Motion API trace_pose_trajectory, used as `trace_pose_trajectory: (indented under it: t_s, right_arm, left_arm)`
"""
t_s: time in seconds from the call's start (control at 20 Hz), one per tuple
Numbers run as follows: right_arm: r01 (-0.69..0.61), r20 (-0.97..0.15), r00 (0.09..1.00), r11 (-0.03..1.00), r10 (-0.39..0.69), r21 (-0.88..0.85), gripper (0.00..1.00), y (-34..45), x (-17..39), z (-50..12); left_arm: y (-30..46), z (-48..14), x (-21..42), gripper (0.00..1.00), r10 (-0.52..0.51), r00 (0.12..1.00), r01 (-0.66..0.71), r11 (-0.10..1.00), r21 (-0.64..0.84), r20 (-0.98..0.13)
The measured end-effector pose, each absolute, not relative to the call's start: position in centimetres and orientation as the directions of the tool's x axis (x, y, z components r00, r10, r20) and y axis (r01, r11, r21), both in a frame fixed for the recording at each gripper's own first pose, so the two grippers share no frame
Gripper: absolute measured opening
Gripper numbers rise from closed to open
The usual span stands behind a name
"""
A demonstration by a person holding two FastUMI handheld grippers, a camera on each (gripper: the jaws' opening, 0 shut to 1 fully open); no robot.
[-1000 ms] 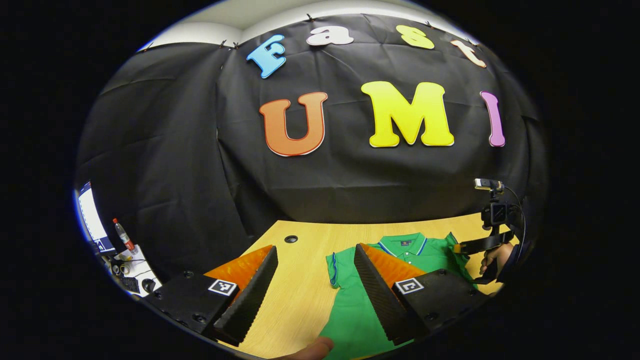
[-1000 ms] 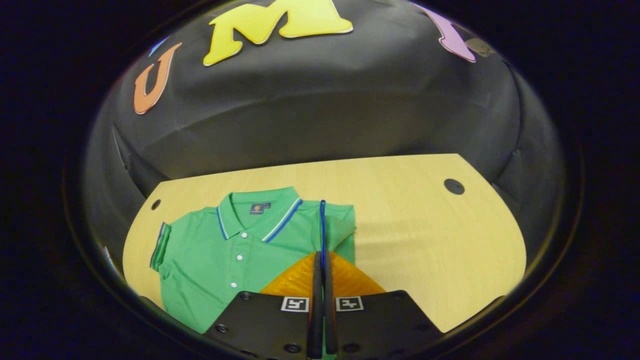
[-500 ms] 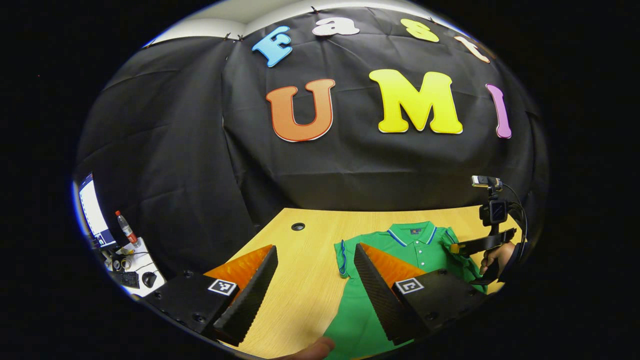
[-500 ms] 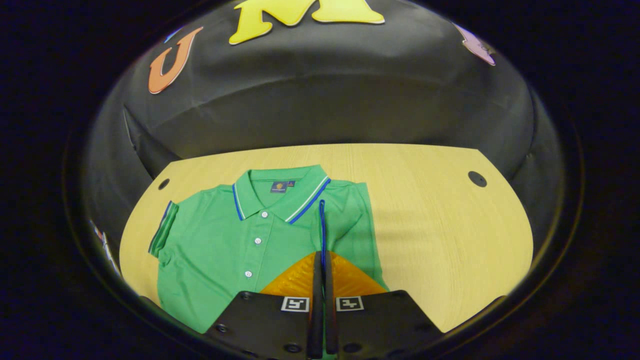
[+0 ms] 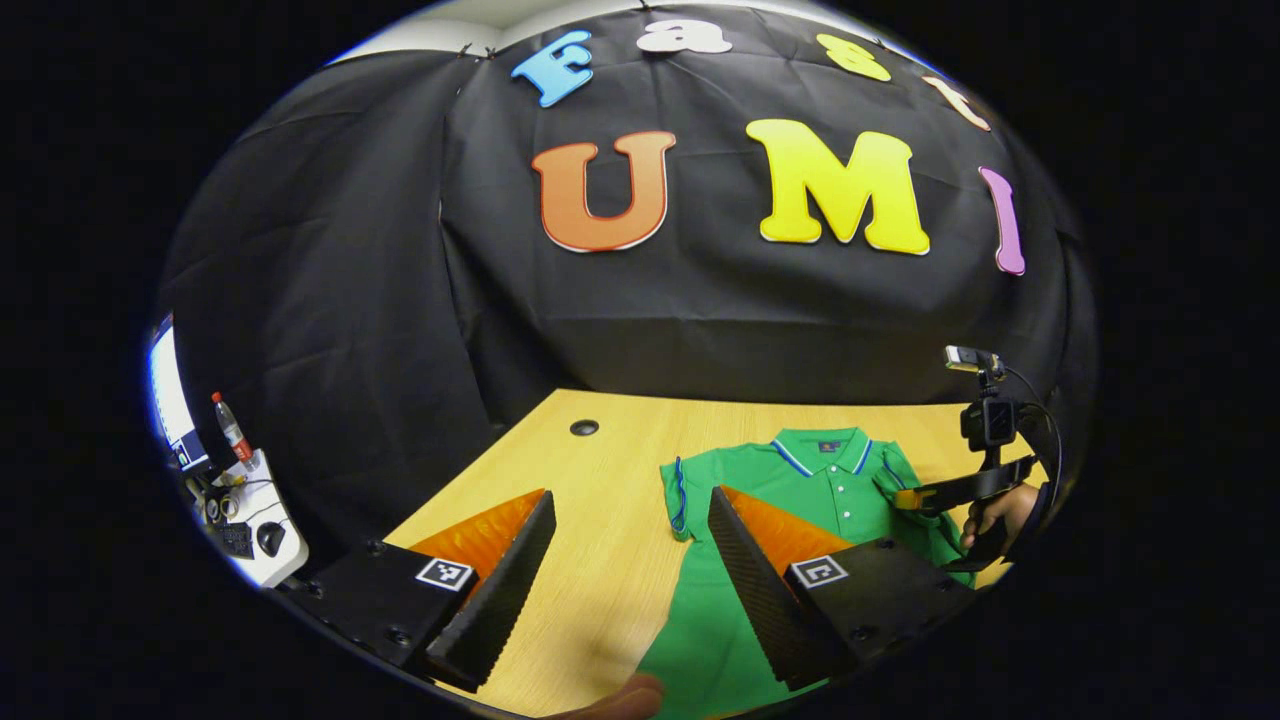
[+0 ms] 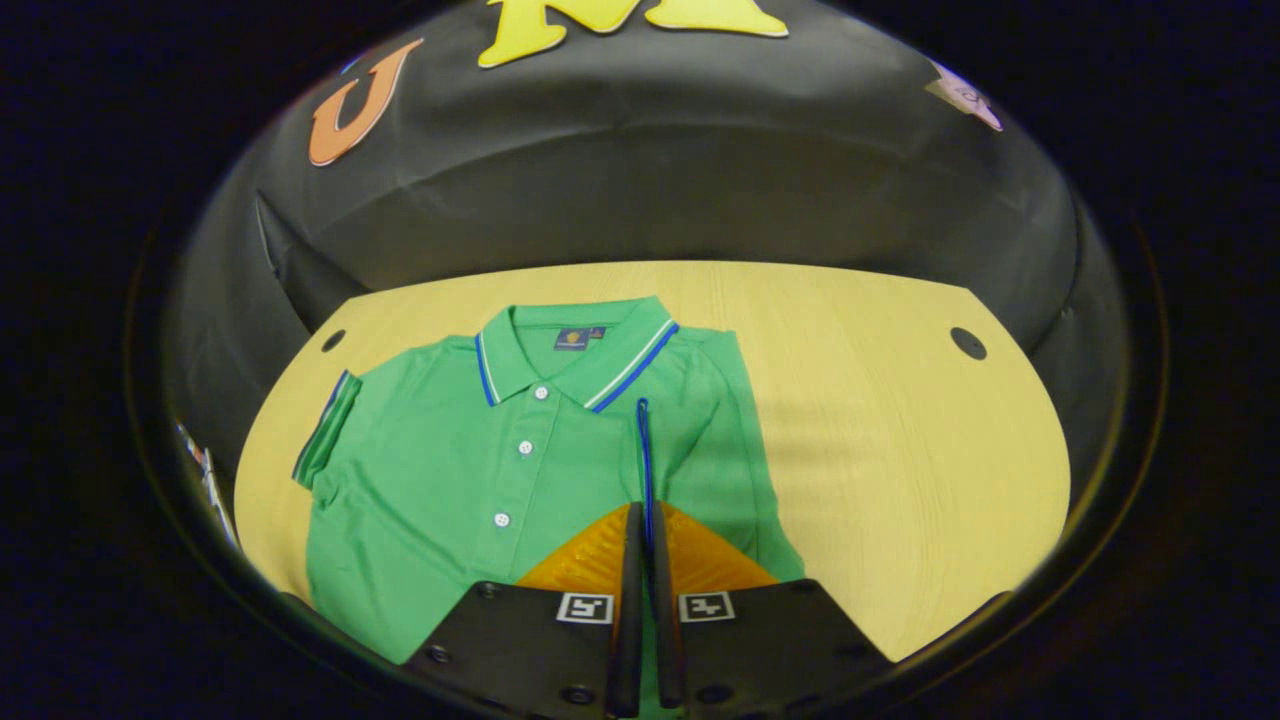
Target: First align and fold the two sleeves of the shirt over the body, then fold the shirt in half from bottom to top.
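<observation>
Fingers of the right gripper (image 6: 641,520) pinched together on the shirt's right sleeve (image 6: 645,455); left gripper (image 5: 625,545) spread wide, holding nothing.

The green shirt (image 6: 480,480) lies face up on the wooden surface (image 6: 900,450), collar (image 6: 570,350) towards the wall, its long axis running away from the person. The held sleeve's blue-trimmed cuff rises straight ahead of the right fingers, over the shirt's right chest, so the fold looks partly carried inward and next needs laying flat on the body. The other sleeve (image 5: 680,495) lies flat, just ahead of the left gripper's fingers, between them and slightly towards the inner one. The left gripper is the nearer one for that second fold.
</observation>
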State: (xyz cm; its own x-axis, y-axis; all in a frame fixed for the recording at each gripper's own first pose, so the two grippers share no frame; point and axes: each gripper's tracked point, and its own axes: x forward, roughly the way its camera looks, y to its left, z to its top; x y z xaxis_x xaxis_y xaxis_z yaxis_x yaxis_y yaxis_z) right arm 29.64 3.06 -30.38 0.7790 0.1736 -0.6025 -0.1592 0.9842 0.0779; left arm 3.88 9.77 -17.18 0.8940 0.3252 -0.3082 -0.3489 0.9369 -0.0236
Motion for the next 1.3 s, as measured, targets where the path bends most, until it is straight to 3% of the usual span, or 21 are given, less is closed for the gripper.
trace_pose_trajectory:
  t_s: [0.05, 0.1, 0.35, 0.45, 0.55, 0.7, 0.95, 1.3]
  right_arm:
    - [-0.161, -0.607, 0.775, 0.984, 0.176, 0.079, 0.07, 3.0, 29.3, -30.3]
    - [-0.175, -0.607, 0.771, 0.98, 0.194, 0.091, 0.13, 3.3, 29.2, -30.1]
    - [-0.22, -0.574, 0.787, 0.972, 0.227, 0.083, 0.79, 3.6, 27.2, -27.5]
    - [-0.218, -0.547, 0.808, 0.974, 0.219, 0.067, 0.89, 3.2, 26.2, -25.7]
    - [-0.223, -0.526, 0.82, 0.973, 0.223, 0.065, 0.87, 3.0, 24.8, -24.0]
    - [-0.219, -0.51, 0.833, 0.975, 0.213, 0.049, 0.96, 2.2, 22.1, -22.1]
    - [-0.184, -0.477, 0.861, 0.982, 0.176, 0.03, 0.96, 1.2, 17.9, -18.6]
    - [-0.206, -0.445, 0.871, 0.977, 0.207, 0.053, 0.96, 4.1, 12.7, -14.5]
  left_arm:
    - [9.9, -17.7, 4.4, 0.99, 0.317, 0.894, -0.343, 0.939, -0.03, -0.318]
    - [9.8, -17.9, 4.9, 0.99, 0.306, 0.896, -0.333, 0.942, -0.032, -0.323]
    - [8.7, -18.7, 8.0, 0.99, 0.242, 0.91, -0.269, 0.963, -0.034, -0.337]
    - [8.2, -19.3, 9.7, 0.99, 0.212, 0.916, -0.241, 0.969, -0.046, -0.341]
    - [8.3, -20.3, 11.7, 0.99, 0.201, 0.912, -0.229, 0.973, -0.038, -0.357]
    - [9.2, -21.3, 15.0, 0.99, 0.191, 0.914, -0.221, 0.974, -0.045, -0.358]
    - [11.2, -24.0, 19.0, 0.99, 0.178, 0.903, -0.223, 0.972, -0.074, -0.39]
    - [11.8, -29.3, 22.5, 0.98, 0.138, 0.866, -0.202, 0.976, -0.085, -0.481]
